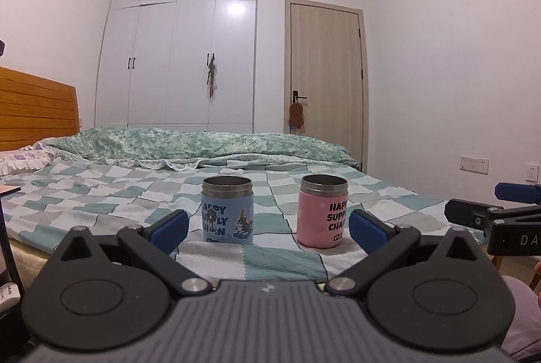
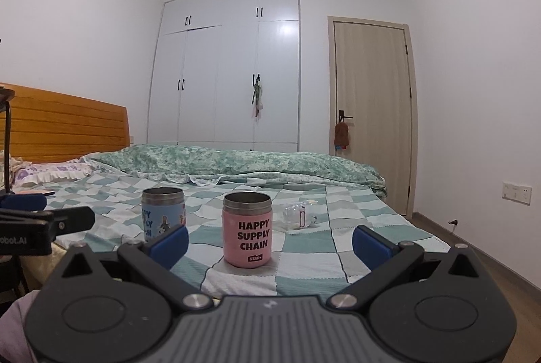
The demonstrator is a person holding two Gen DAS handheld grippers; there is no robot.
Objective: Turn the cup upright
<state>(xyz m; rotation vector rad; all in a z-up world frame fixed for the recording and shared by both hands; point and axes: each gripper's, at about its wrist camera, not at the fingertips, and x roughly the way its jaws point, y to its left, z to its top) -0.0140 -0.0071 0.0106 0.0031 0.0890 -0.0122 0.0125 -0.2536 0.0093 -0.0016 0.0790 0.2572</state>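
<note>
Both cups, blue cup [image 1: 227, 210] and pink cup [image 2: 247, 230], already standing upright on the bed [image 2: 304, 261]; left tongs [image 1: 268, 226] and right tongs [image 2: 270, 243] gaping, empty; backing off slowly, avoiding nudging either.

1. Bed [image 2: 304, 248], covered by a checked teal-and-white sheet.
2. Blue cup [image 1: 227, 210] and pink cup [image 2: 247, 230], upright, side by side, apart.
3. Clear glass cup [image 2: 299, 216], on its side.
4. Green floral quilt [image 1: 203, 145] along the far edge.

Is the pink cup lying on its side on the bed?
No, the pink cup stands upright on the checkered bedspread, its open steel rim facing up, with the blue cup upright beside it.
</note>
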